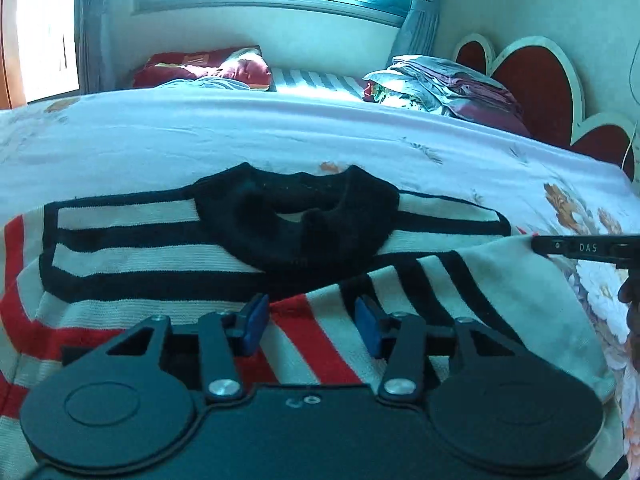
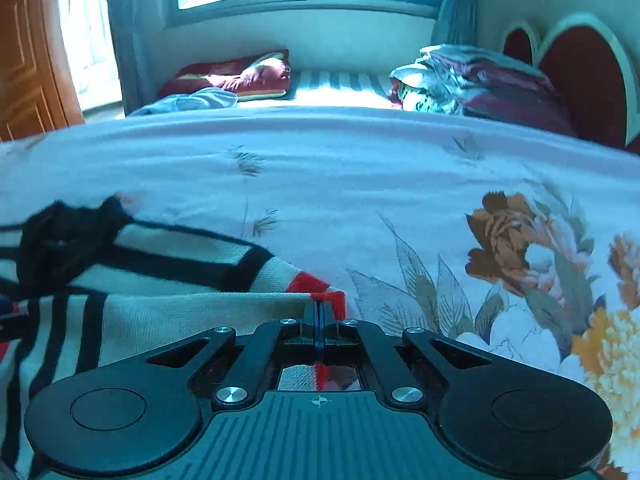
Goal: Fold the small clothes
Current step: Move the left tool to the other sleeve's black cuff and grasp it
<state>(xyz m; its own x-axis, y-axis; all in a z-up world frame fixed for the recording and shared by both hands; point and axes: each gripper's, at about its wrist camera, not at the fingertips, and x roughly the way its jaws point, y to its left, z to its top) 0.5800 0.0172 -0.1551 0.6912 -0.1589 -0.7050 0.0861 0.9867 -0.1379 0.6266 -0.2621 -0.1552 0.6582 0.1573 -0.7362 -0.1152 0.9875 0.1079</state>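
Meanwhile, right fingers (image 2: 319, 312) pinching sweater (image 2: 168, 312).

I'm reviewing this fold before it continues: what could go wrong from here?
The right gripper is shut on only the thin edge of the striped sweater; the knit might slip out mid-fold. The left gripper is open above the folded-over sleeve, holding nothing, so that side may drag or bunch. The bulky black collar could keep the fold from lying flat.

bare floral bedspread (image 2: 360, 168) lies open beyond the sweater (image 1: 160, 240); folded bedding (image 2: 480, 80) crowds the headboard (image 2: 580, 64).
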